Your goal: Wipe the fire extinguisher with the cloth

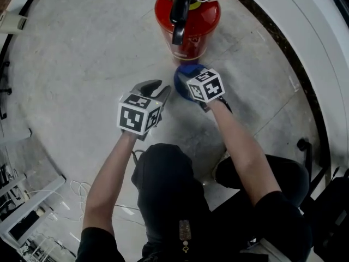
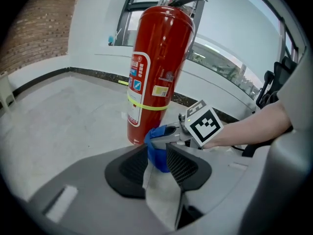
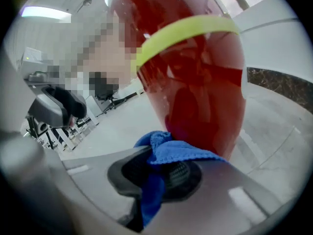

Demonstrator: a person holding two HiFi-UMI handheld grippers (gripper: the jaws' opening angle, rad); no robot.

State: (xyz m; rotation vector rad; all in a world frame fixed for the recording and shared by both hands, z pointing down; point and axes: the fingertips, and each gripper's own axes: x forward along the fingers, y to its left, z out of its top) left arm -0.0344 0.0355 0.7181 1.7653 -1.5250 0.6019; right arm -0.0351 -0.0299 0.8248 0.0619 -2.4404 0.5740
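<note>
Head view: I am seeing the red fire extinguisher (image 1: 188,23) standing on the concrete floor (image 1: 82,48). Left gripper view: its white label (image 2: 137,89) is showing print too small to read, and my left claw (image 2: 157,163) is hanging partly open, empty. Right gripper view: my right claw (image 3: 164,173) is pinching the fuzzy blue cloth (image 3: 171,151) just beside its glossy side.

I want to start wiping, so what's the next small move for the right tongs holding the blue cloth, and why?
Probably ease the right tongs forward and press the cloth against the fire extinguisher, low on its side, then sweep. The cloth is clamped and sits right by the red body; whether it touches is unclear.
</note>
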